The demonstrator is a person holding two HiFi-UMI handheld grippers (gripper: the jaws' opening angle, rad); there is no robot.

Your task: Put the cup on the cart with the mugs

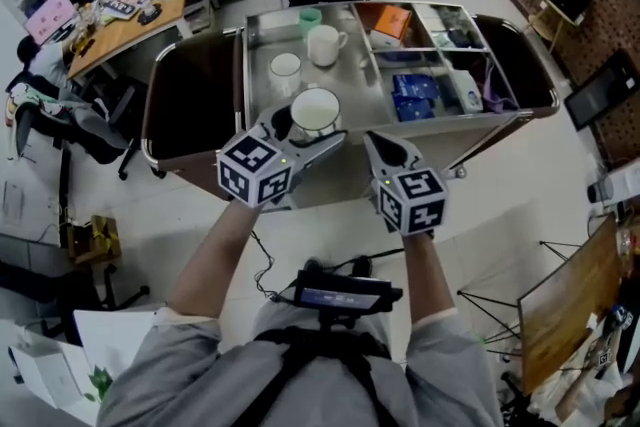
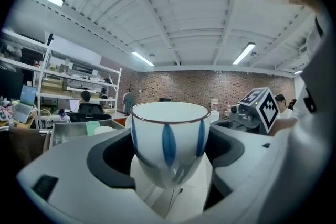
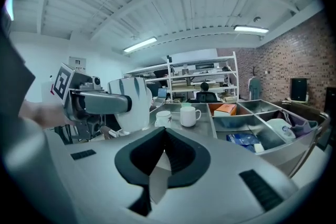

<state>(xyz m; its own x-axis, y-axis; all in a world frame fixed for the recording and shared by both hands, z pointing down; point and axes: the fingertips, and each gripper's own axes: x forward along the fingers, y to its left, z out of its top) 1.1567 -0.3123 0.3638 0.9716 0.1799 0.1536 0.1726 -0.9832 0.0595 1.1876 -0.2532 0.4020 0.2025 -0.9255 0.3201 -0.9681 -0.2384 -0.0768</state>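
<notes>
a: so the left gripper (image 1: 303, 135) is clamped on the cup (image 2: 169, 136), jaws wide round its belly. cup's upright and in the air over the near edge of the cart (image 1: 352, 87), not down yet.
b: and the right gripper (image 3: 164, 139)?
a: pinched closed, nothing in it, just beside the other one.
b: what'd worry you from here?
a: the cup tapers toward its foot and looks glazed. ease the squeeze early and i reckon it drops onto the steel. also the mugs (image 1: 325, 45) sit right ahead, the small mug (image 1: 285, 70) closest. come in low or too far and it clips them.
b: or it lands half on the rim.
a: yeah, then it tips once the jaws let go.
</notes>
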